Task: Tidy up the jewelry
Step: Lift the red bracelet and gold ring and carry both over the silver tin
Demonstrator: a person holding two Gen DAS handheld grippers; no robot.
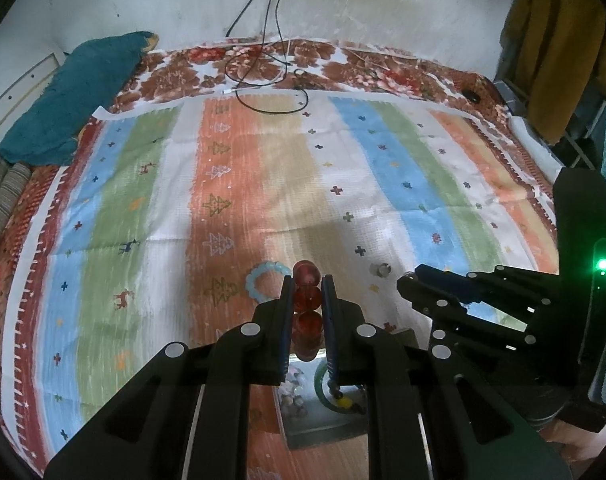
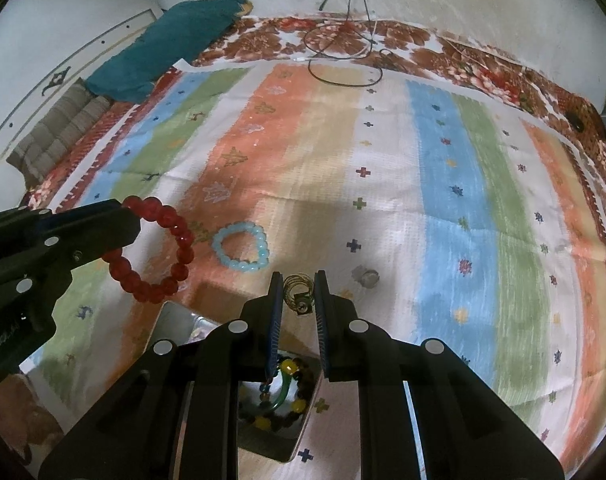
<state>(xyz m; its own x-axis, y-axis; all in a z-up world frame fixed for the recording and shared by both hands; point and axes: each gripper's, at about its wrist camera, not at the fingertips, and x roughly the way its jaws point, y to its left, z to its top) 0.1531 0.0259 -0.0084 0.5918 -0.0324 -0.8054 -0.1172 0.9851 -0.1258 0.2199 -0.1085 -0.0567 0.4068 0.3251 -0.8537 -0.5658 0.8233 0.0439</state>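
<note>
Over the bed's striped cloth (image 2: 383, 208), the left gripper (image 1: 307, 300) has its jaws closed narrow on the red bead bracelet (image 2: 159, 248), which hangs lifted just beyond the open tray (image 2: 175, 320). The right gripper (image 2: 298, 300) pinches a small gold ring-like piece (image 2: 297, 294) right above the compartment already holding a green bangle and yellow beads. I'd lower each piece well inside its own compartment before easing the jaws apart, letting the bracelet's loop settle flat; the pale blue bracelet (image 2: 241, 248) and a small silver piece (image 2: 367, 276) lie near on the cloth, yet to be gathered.

Red bead bracelet (image 2: 155, 248), gold ring (image 2: 297, 294) aloft
</note>
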